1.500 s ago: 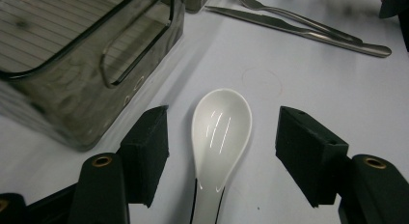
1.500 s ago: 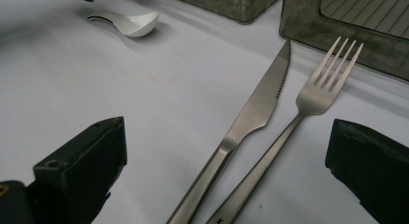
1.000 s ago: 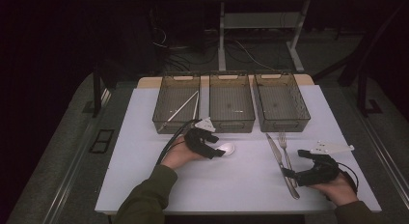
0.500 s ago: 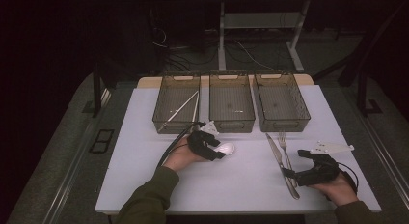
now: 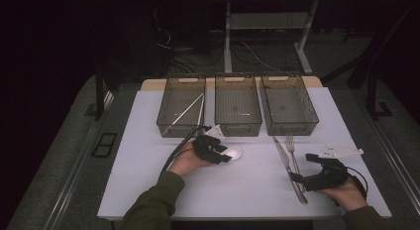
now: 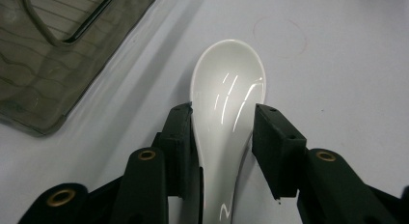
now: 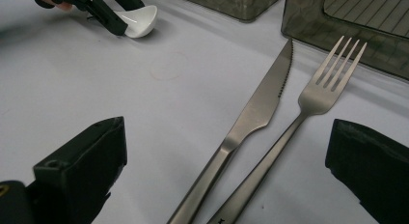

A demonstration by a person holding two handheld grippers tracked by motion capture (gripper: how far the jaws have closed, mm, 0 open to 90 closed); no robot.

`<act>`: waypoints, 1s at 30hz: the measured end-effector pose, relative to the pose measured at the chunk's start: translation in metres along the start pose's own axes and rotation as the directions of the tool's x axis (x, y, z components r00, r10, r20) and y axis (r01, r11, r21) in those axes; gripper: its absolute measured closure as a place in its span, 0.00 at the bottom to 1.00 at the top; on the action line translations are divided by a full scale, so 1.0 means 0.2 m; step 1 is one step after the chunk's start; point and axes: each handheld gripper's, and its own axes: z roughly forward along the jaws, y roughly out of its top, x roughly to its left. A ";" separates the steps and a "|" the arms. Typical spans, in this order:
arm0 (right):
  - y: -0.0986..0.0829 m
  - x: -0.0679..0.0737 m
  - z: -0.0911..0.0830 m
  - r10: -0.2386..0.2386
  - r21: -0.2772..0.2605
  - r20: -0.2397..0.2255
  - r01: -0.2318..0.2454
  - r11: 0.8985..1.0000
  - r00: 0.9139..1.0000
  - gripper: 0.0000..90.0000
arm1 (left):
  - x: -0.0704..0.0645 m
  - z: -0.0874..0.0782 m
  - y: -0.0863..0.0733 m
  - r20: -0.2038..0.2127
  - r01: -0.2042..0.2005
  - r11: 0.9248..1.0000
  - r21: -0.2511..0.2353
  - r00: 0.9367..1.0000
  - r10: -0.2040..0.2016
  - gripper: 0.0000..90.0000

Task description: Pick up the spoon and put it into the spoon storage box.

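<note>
A white ceramic spoon (image 5: 234,152) (image 6: 226,84) lies on the white table, just in front of the middle bin. My left gripper (image 5: 224,155) (image 6: 222,110) has its jaws closed around the spoon where bowl meets handle. In the right gripper view the spoon (image 7: 140,17) shows far off at the upper left. A steel knife (image 5: 288,169) (image 7: 263,105) and a fork (image 5: 292,153) (image 7: 328,84) lie side by side at the right. My right gripper (image 5: 300,170) (image 7: 226,132) is wide open, with its jaws straddling both handles.
Three smoky clear bins stand in a row at the back: the left bin (image 5: 181,130) holds thin pale sticks (image 5: 189,110), then come the middle bin (image 5: 237,128) and the right bin (image 5: 295,128). The table's front edge (image 5: 237,216) is near both hands.
</note>
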 end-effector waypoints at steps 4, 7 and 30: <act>0.00 0.00 0.00 -0.002 0.000 0.000 0.002 1.000 1.000 0.01 | -0.01 0.00 0.00 0.003 0.008 1.000 -0.005 1.000 -0.008 0.68; 0.00 0.00 0.00 -0.002 0.000 0.001 0.002 1.000 1.000 0.01 | -0.01 0.00 0.00 -0.002 -0.002 1.000 0.002 1.000 0.002 0.70; 0.00 0.00 0.00 -0.003 -0.001 -0.001 0.003 1.000 1.000 0.01 | -0.07 -0.04 0.03 -0.041 -0.045 0.999 0.009 0.998 0.045 0.92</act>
